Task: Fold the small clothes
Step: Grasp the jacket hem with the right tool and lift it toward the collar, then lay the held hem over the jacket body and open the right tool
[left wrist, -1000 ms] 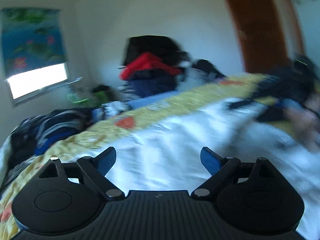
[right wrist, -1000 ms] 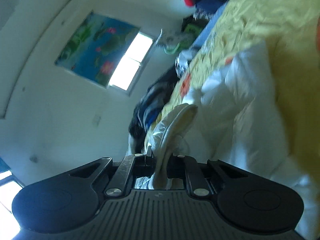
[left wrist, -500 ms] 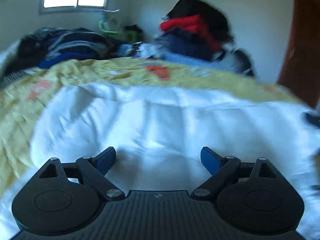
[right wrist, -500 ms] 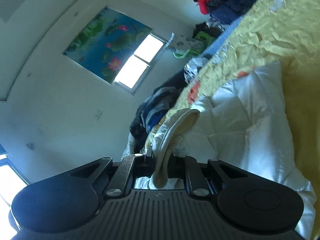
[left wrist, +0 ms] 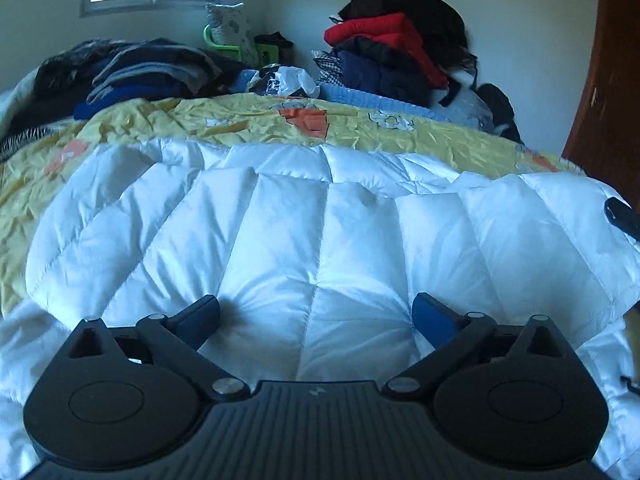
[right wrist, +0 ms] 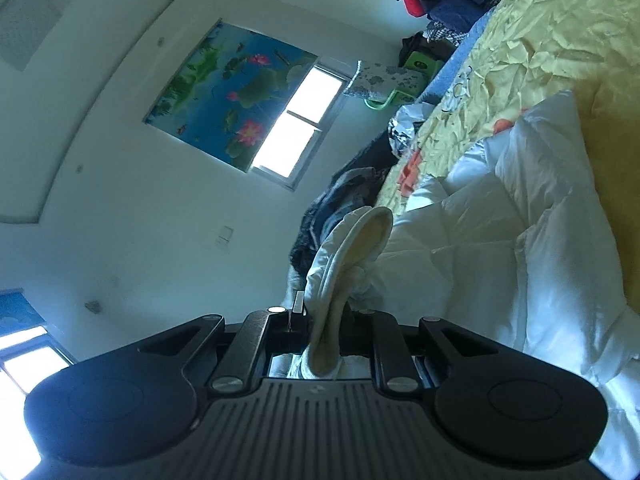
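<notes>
My left gripper [left wrist: 316, 312] is open and empty, its blue-padded fingers [left wrist: 434, 316] spread just above a white quilted duvet [left wrist: 320, 220] on the bed. My right gripper [right wrist: 325, 316] is rolled on its side and shut on a small cream-white garment [right wrist: 352, 248]. The cloth sticks up out of the jaws in a folded loop, held in the air beside the white duvet [right wrist: 520, 240]. The rest of the garment is hidden under the gripper body.
A yellow patterned sheet [left wrist: 248, 120] lies beyond the duvet. Piles of dark, blue and red clothes [left wrist: 384, 52] sit along the far edge. A brown door [left wrist: 608, 80] stands at right. A dark object [left wrist: 622, 216] pokes in at the right edge.
My left gripper swung from looking across the bed to pointing down low over the white duvet and steadied. My right gripper kept its hold on the garment and tilted slightly.
</notes>
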A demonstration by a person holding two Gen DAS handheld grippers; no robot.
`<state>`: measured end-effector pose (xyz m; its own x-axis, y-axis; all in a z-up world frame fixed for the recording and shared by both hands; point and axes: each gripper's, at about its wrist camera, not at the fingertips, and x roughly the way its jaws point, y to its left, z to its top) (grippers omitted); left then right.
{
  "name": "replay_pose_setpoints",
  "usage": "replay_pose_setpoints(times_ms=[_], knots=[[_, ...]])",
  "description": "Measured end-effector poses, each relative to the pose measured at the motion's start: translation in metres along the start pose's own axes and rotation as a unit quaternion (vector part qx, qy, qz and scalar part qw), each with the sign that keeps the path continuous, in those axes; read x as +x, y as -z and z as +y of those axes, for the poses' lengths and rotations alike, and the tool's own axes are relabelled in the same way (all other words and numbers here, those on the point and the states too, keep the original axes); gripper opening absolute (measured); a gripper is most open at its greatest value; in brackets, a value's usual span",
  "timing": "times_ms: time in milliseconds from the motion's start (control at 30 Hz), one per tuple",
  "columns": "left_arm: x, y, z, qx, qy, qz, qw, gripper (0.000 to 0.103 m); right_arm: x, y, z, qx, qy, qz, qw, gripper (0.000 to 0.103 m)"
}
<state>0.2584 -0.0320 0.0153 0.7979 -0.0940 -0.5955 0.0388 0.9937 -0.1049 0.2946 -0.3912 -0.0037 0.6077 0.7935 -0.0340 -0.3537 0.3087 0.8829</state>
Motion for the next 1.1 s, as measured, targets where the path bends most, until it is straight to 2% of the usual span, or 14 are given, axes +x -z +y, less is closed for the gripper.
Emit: replay_pose_setpoints(times_ms=[67, 167, 233, 300, 367, 433, 467, 567, 667, 733, 800, 933, 1000, 1100], knots=[[-0.007, 0.000, 0.005, 0.017, 0.001, -0.005, 0.9998, 0.103, -0.002, -0.001, 0.002, 0.001, 0.002, -0.004, 1.000, 0.018], [-0.016, -0.002, 0.023, 0.016, -0.035, -0.019, 0.9991, 0.103, -0.008, -0.002, 0.007, -0.013, 0.007, -0.018, 1.000, 0.019], [-0.013, 0.001, 0.037, 0.010, -0.048, -0.007, 0.9988, 0.103, -0.011, -0.006, 0.007, -0.021, 0.023, -0.024, 0.999, 0.019], [-0.007, 0.005, 0.047, 0.007, -0.056, 0.001, 0.9984, 0.103, -0.012, -0.008, 0.006, -0.035, 0.059, -0.025, 0.997, 0.018], [-0.007, 0.009, 0.047, 0.018, -0.061, -0.003, 0.9980, 0.103, -0.003, -0.008, 0.000, -0.043, 0.118, -0.002, 0.992, 0.018], [-0.008, 0.010, 0.041, 0.038, -0.073, -0.008, 0.9966, 0.103, 0.011, -0.003, -0.005, -0.073, 0.198, 0.024, 0.977, 0.018], [-0.009, 0.010, 0.038, 0.048, -0.081, -0.011, 0.9955, 0.103, 0.016, 0.000, -0.006, -0.086, 0.217, 0.028, 0.972, 0.018], [-0.013, 0.011, 0.031, 0.080, -0.116, -0.027, 0.9897, 0.103, 0.012, 0.000, -0.002, -0.093, 0.213, 0.017, 0.973, 0.018], [-0.011, 0.010, 0.037, 0.076, -0.136, -0.030, 0.9873, 0.103, 0.003, -0.005, -0.005, -0.079, 0.205, 0.003, 0.976, 0.018], [-0.008, 0.011, 0.042, 0.066, -0.138, -0.022, 0.9881, 0.103, 0.007, -0.004, -0.012, -0.067, 0.222, 0.018, 0.972, 0.014], [-0.014, 0.011, 0.038, 0.074, -0.157, -0.027, 0.9845, 0.103, 0.013, 0.000, -0.015, -0.070, 0.234, 0.031, 0.969, 0.013], [-0.050, 0.017, 0.018, 0.123, -0.214, -0.091, 0.9647, 0.103, 0.013, 0.000, -0.014, -0.072, 0.239, 0.030, 0.968, 0.020], [-0.070, 0.016, 0.011, 0.135, -0.204, -0.135, 0.9602, 0.103, 0.012, 0.000, -0.014, -0.070, 0.241, 0.029, 0.968, 0.020], [-0.079, 0.001, 0.007, 0.136, -0.183, -0.169, 0.9587, 0.103, 0.006, -0.002, -0.013, -0.056, 0.233, 0.015, 0.971, 0.029]])
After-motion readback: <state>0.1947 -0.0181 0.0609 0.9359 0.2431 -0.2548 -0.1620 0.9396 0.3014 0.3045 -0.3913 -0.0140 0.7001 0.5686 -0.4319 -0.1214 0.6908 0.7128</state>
